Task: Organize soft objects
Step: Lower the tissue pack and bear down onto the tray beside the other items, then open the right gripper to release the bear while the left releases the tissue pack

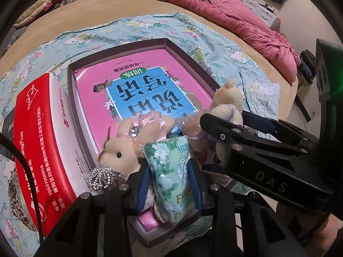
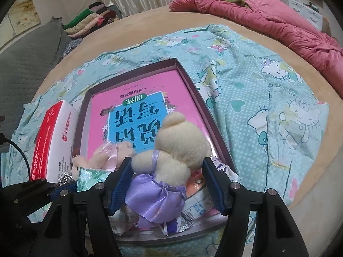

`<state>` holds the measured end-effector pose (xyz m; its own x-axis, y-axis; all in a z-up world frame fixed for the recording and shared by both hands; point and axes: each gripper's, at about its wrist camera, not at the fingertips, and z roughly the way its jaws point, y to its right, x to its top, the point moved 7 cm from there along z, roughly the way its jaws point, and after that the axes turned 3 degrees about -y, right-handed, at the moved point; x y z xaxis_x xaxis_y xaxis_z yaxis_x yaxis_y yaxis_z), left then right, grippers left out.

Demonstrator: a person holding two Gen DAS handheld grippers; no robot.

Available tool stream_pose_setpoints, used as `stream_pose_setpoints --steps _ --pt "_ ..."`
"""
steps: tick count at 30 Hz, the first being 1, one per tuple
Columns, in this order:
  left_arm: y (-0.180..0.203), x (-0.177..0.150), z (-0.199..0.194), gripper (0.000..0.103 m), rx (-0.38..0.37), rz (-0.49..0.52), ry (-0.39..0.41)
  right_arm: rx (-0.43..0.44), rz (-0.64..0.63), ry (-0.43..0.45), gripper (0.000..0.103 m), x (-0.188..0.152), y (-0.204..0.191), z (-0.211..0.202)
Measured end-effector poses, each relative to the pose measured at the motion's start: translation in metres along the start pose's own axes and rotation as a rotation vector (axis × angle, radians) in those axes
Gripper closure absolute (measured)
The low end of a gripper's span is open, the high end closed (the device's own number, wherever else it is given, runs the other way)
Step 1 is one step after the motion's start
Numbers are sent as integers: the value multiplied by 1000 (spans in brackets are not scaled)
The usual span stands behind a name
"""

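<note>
Left jaws (image 1: 169, 184) pinch the tissue pack (image 1: 171, 177); right jaws (image 2: 169, 184), tilted down, straddle the purple-dressed bear (image 2: 171, 160) loosely.

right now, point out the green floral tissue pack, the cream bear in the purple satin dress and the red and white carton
green floral tissue pack (image 1: 171, 171), left wrist view, printed front
cream bear in purple satin dress (image 2: 171, 150), right wrist view, fuzzy back
red and white carton (image 1: 42, 132), left wrist view, red face

Tissue pack (image 1: 171, 175) between left tongs (image 1: 170, 184) — gripped

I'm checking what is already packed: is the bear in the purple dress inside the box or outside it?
Inside. The bear in the purple dress lies within the box walls, over the pink book, between the right gripper pads.
</note>
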<state>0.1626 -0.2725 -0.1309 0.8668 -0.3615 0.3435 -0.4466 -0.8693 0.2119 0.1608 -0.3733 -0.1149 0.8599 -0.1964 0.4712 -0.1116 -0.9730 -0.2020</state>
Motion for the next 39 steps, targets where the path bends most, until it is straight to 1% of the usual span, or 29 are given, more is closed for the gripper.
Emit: stream_pose_setpoints --steps 7,9,14,17,23,28,32,39 --pt "0 0 0 68 1 0 2 13 20 -1 33 1 3 -1" --pt "0 1 1 68 1 0 1 13 16 0 30 2 2 -1" --pt "0 1 1 68 -3 -2 3 10 -2 5 27 3 -3 -2" --pt "-1 1 1 68 -1 0 5 3 0 7 27 3 -3 -4" --pt "0 2 -1 67 6 2 6 -17 14 39 26 7 5 -13" --pt "0 2 -3 67 8 4 8 -49 37 26 26 4 17 -12" --pt "0 2 -3 66 9 4 5 -41 63 26 26 2 24 -13" --pt "1 3 -4 65 17 13 8 -38 77 54 26 5 27 -25"
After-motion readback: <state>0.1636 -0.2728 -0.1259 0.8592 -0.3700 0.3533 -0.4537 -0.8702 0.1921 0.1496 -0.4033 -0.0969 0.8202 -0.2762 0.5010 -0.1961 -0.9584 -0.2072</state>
